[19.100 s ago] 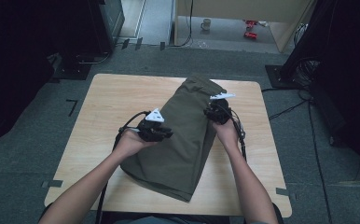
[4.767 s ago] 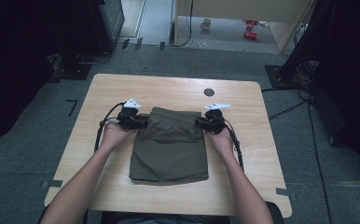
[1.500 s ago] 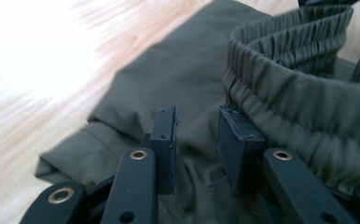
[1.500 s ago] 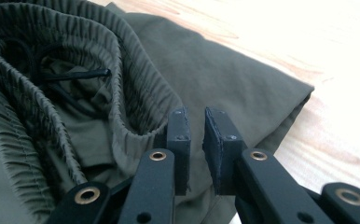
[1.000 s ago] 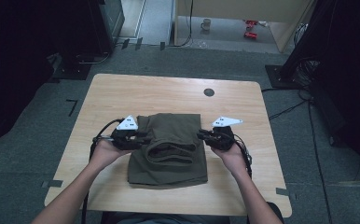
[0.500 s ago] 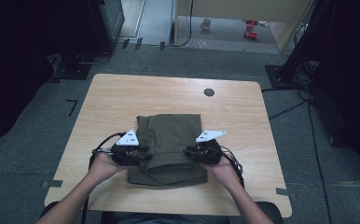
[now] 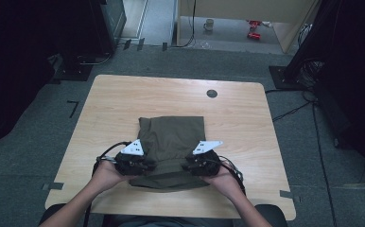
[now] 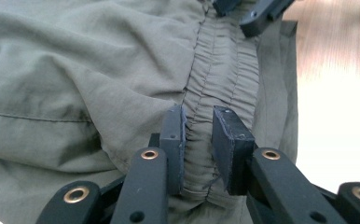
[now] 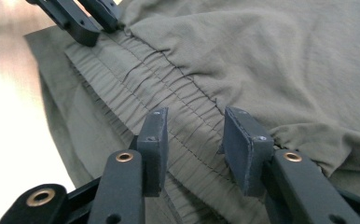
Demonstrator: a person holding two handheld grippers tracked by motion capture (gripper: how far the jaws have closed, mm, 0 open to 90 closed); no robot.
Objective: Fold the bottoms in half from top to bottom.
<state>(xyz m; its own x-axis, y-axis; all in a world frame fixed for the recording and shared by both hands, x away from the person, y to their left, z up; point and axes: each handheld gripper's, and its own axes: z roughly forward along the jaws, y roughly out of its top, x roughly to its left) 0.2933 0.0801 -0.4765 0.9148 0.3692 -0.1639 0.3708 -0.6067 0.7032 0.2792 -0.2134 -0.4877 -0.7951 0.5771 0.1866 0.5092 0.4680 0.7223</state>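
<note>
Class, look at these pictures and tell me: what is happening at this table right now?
A person at a wooden table is folding an olive-green garment, using a handheld gripper in each hand. Both grippers are at the gathered waistband on the near part of the garment. The left gripper has just been closing and its pads sit against the waistband. The right gripper has just been opening, and its jaws straddle the band with gaps on both sides. The garment lies folded into a compact rectangle.
</note>
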